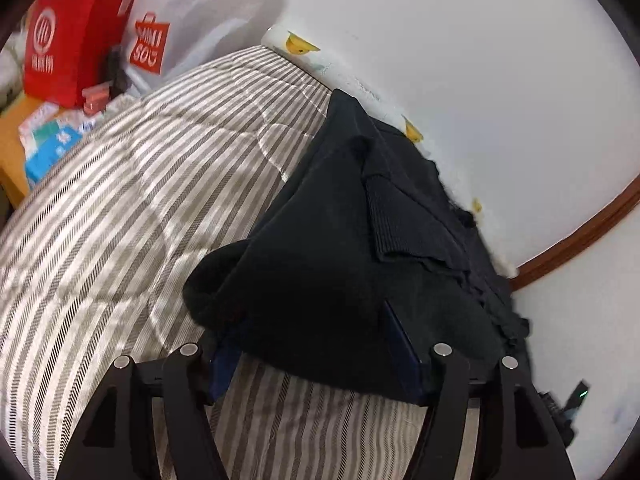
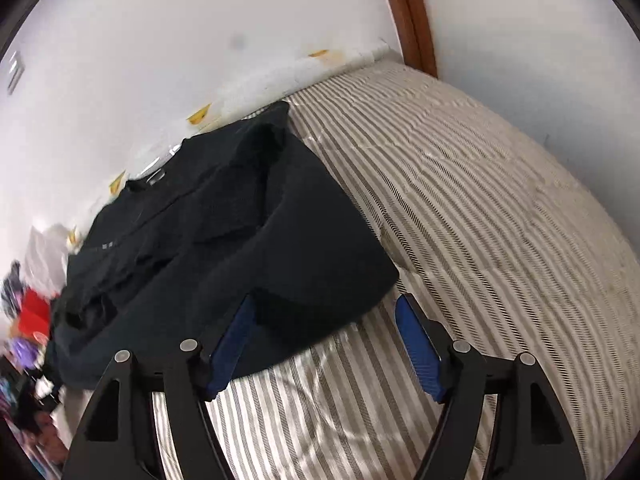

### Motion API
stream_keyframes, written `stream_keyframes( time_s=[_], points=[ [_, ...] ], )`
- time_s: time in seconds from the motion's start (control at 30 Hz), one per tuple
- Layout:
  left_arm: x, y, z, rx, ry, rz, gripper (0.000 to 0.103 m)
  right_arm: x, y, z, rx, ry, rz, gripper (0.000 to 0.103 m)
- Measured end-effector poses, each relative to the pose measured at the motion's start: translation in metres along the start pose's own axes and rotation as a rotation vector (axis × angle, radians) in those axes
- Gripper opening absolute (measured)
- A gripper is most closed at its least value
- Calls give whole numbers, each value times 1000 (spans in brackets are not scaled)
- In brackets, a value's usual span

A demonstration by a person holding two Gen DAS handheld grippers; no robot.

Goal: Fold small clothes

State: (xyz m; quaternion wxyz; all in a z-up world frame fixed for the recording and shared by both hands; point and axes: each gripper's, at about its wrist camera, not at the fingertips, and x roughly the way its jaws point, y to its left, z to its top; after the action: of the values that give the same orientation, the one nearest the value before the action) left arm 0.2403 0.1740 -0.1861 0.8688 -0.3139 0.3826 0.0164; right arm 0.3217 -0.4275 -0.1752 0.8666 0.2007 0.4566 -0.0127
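A black knit sweater (image 1: 344,240) lies partly folded on a striped bed cover (image 1: 140,200), close to the white wall. In the left wrist view my left gripper (image 1: 316,344) is open; the sweater's near hem drapes over its blue fingers (image 1: 402,344) and hides their tips. In the right wrist view the same sweater (image 2: 224,216) lies ahead. My right gripper (image 2: 324,320) is open, its jaws wide apart around the sweater's near right corner, the left finger (image 2: 234,340) partly under the cloth, the right finger (image 2: 418,344) over bare bedding.
A red bag (image 1: 68,36) and a white Miniso bag (image 1: 168,28) stand at the bed's far left, with small packets (image 1: 52,140) on a wooden surface. The white wall (image 1: 480,60) and a brown door frame (image 2: 412,12) border the bed. Striped bedding (image 2: 500,200) extends right.
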Motion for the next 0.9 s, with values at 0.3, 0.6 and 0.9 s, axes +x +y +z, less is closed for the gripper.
stream_keyframes(
  time_s=[0.3, 0.6, 0.9],
  points=[
    [9, -22, -2, 135, 11, 130, 35, 21, 10, 8, 44, -22, 20, 69],
    [-10, -25, -9, 149, -1, 100, 11, 4, 22, 0, -47, -64, 41, 21],
    [-49, -14, -50, 201, 26, 141, 11, -45, 9, -44, -148, -42, 44, 21]
  ],
)
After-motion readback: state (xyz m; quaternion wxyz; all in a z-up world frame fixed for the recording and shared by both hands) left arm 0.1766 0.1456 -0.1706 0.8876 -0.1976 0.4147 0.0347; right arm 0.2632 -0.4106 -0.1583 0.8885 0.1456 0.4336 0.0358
